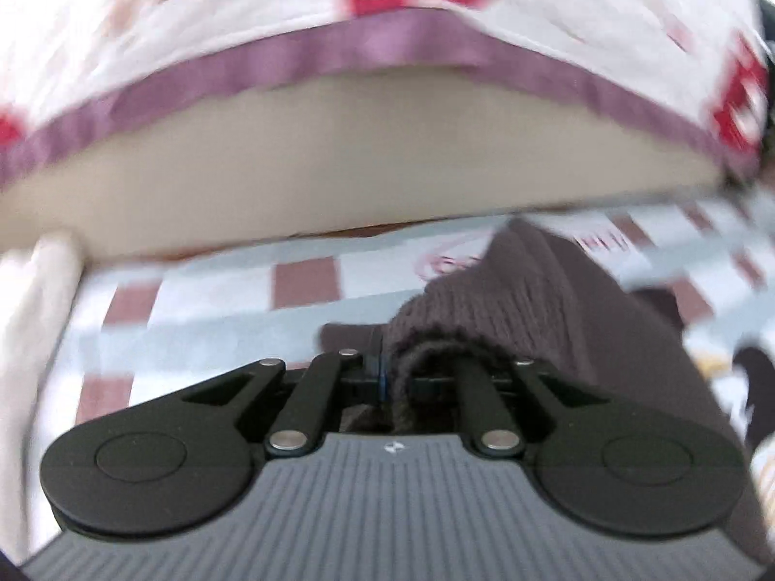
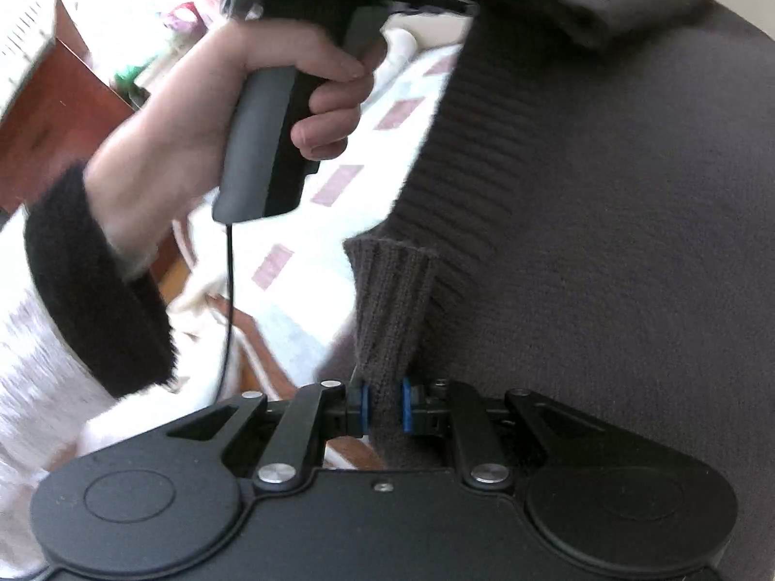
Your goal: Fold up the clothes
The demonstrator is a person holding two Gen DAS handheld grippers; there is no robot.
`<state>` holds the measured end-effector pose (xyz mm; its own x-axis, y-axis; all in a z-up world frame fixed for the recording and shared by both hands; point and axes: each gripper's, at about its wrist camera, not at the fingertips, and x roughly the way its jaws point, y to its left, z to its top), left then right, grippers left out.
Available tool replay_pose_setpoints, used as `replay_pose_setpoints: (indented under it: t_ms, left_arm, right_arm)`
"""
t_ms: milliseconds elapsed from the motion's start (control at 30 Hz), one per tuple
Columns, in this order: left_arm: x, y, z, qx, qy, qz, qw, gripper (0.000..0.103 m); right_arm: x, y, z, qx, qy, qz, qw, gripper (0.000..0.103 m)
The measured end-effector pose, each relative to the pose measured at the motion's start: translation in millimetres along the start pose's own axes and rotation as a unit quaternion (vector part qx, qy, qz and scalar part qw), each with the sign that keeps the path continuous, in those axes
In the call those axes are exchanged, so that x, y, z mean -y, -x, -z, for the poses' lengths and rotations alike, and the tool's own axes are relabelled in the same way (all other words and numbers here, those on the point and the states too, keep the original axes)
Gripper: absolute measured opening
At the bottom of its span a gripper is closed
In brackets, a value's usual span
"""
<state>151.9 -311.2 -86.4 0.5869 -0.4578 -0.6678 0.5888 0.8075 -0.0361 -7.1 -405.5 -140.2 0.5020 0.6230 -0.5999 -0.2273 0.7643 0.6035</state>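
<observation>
**Brown knit sweater pinched by both grippers above the bed**

The sweater [image 2: 605, 242] is dark grey-brown knit, smooth across the body with a ribbed band along its edge, and it hangs lifted over a checked bedsheet [image 2: 300, 222].

In the left wrist view, the left gripper [image 1: 382, 368] has its jaws drawn together on a bunched ribbed fold of the sweater [image 1: 484, 300], which spills over the right-side finger and hides it. Ahead of the jaws lie the sheet [image 1: 232, 285], a beige headboard [image 1: 290, 164] and a white, purple-trimmed printed cover [image 1: 242, 14].

Only the right wrist view shows the person's hand [image 2: 218, 111], left of the jaws, gripping the other tool's handle. The right gripper [image 2: 385, 404] clamps a ribbed cuff between blue pads [image 2: 407, 406]; the sweater body fills the right.
</observation>
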Motion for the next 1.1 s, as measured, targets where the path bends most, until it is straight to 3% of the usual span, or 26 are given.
replay_pose_setpoints:
  t_ms: [33,100,167,267,333,400,433,500,533,567,700,833,933,1033,1100]
  left_arm:
    - [-8,-10,3,-0.021,0.014,-0.006,0.9997,0.007]
    - [-14,-42,17,-0.083,0.003,-0.017,0.9964,0.014]
    - [-5,-49,28,-0.065,-0.039,-0.028,0.9967,0.017]
    - [-2,-41,22,-0.041,-0.054,-0.03,0.9973,0.026]
    - [-10,-35,12,-0.025,-0.029,-0.02,0.9991,0.027]
    - [-30,-29,0,-0.001,0.031,-0.007,0.9995,0.045]
    - [-41,-30,-3,-0.001,0.068,0.008,0.9976,0.048]
    - [-64,-37,-5,-0.015,0.149,0.046,0.9876,0.068]
    - [-73,-42,-5,-0.028,0.18,0.054,0.9819,0.068]
    - [-76,-45,-3,-0.041,0.183,0.042,0.9813,0.068]
    - [-72,-45,3,-0.06,0.138,-0.024,0.9884,0.068]
    - [-66,-21,15,-0.078,0.145,0.007,0.9863,0.068]
    - [-62,10,35,-0.082,0.153,0.034,0.9842,0.068]
    - [-45,34,56,-0.11,0.127,0.021,0.9856,0.069]
    - [-42,32,61,-0.138,0.109,-0.008,0.9843,0.069]
  right_arm:
    - [-1,1,0,0.003,0.004,-0.011,1.0,0.016]
    - [-7,-8,-1,-0.016,0.027,0.016,0.999,0.016]
    - [-13,-21,2,-0.041,0.051,0.063,0.996,0.015]
    - [-16,-19,1,-0.037,0.058,0.072,0.995,0.016]
    - [-15,-15,0,-0.034,0.055,0.076,0.995,0.016]
    - [-14,-19,4,-0.034,0.05,0.078,0.995,0.016]
    - [-14,-24,6,-0.033,0.05,0.08,0.995,0.016]
    - [-13,-26,8,-0.034,0.05,0.081,0.995,0.017]
    - [-19,-31,11,-0.034,0.051,0.082,0.995,0.017]
    - [-28,-39,16,-0.034,0.052,0.082,0.995,0.017]
    - [-43,-42,18,-0.03,0.052,0.07,0.996,0.018]
    - [-49,-31,13,-0.024,0.051,0.051,0.997,0.028]
    - [-52,-20,9,-0.016,0.047,0.025,0.998,0.028]
    - [-63,11,9,0.018,0.062,-0.023,0.998,0.028]
    - [-71,32,11,0.033,0.073,-0.005,0.997,0.031]
